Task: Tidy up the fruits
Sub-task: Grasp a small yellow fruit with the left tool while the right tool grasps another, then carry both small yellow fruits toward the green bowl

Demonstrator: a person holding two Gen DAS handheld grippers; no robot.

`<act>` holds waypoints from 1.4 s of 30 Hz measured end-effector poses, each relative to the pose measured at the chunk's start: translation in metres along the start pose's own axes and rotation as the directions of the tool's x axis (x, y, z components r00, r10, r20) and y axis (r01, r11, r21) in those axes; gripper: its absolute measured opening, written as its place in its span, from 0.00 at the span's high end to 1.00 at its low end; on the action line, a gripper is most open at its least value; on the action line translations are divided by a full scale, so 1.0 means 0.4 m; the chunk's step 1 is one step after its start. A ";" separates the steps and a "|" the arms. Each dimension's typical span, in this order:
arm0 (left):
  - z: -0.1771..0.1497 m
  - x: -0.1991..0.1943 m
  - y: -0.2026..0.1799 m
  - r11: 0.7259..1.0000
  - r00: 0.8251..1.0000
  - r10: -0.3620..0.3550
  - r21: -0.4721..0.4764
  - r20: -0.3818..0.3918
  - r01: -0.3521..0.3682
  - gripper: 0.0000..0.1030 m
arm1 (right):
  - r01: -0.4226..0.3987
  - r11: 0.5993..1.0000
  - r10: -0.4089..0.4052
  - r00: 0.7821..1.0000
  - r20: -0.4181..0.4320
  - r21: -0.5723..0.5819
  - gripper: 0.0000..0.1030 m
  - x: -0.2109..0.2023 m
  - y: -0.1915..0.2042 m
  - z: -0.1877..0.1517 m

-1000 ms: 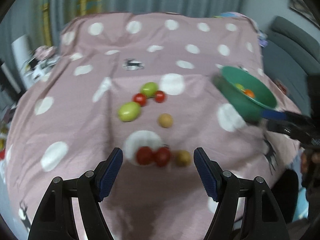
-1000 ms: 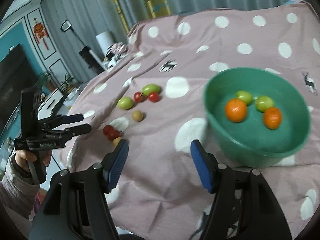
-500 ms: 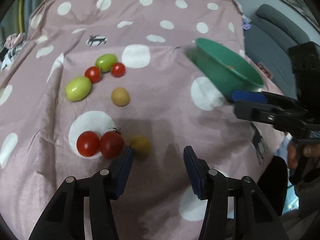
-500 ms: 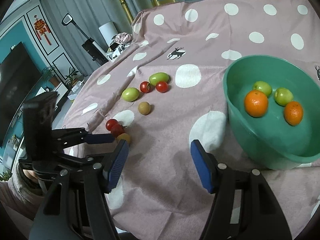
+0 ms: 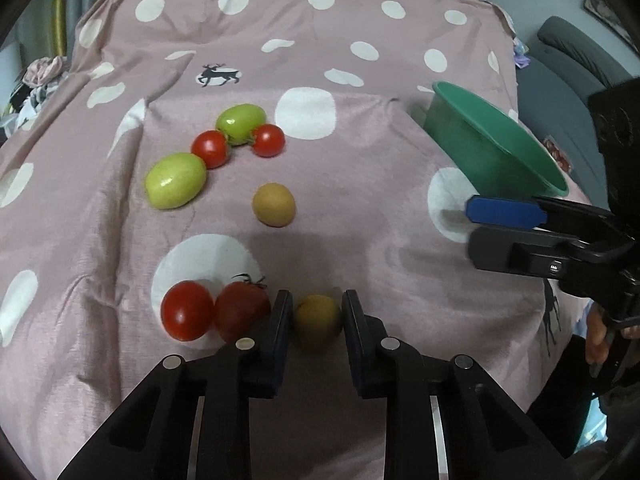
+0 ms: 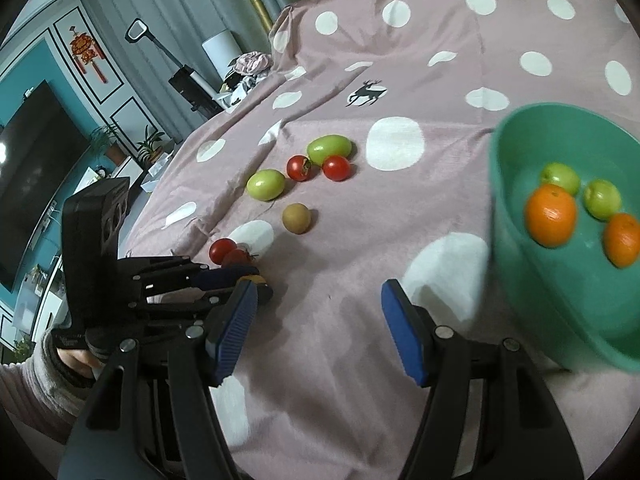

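Pick-up step in hand: left gripper (image 5: 316, 316) is closed about the small brown fruit (image 5: 317, 317) on the spotted bedcover (image 5: 360, 160), right gripper (image 6: 316, 320) hangs released beside the green bowl (image 6: 516, 264), so lift and carry there seems next.

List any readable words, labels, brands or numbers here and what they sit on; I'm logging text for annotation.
Nothing reads clearly.
Right claw body: a tiny white mark, too small to read.
Left claw handle: faint pale lettering, too blurred to read.
Red hanging ornament on the wall: no legible characters.
Pink tablecloth: only dots and deer, no text.
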State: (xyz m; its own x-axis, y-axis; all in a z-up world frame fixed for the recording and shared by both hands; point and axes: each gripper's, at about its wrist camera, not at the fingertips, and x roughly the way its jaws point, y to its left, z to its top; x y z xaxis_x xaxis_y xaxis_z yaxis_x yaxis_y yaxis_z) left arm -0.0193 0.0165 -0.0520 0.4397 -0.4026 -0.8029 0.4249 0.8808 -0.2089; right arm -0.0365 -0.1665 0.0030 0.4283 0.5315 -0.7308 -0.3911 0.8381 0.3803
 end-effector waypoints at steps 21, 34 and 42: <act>0.020 -0.102 0.130 0.994 0.992 0.010 -0.106 0.126 0.004 0.75 | 0.010 0.995 -0.025 0.987 -0.161 -0.095 0.59 0.255 0.064 0.146; 0.009 -0.108 0.151 0.991 0.992 0.028 -0.132 0.124 -0.011 0.75 | 0.027 0.993 -0.047 0.983 -0.179 -0.112 0.73 0.254 0.065 0.145; 0.011 -0.123 0.129 0.994 0.991 0.023 -0.110 0.134 -0.009 0.75 | -0.027 0.996 0.018 0.995 -0.103 -0.091 0.73 0.138 0.077 0.103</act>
State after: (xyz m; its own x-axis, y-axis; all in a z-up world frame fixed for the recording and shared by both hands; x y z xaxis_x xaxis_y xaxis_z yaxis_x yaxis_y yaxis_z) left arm -0.0154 0.0807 -0.0208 0.5518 -0.4116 -0.7253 0.3312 0.9064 -0.2623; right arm 0.0085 -0.1062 -0.0023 0.3350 0.5310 -0.7783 -0.4749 0.8086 0.3473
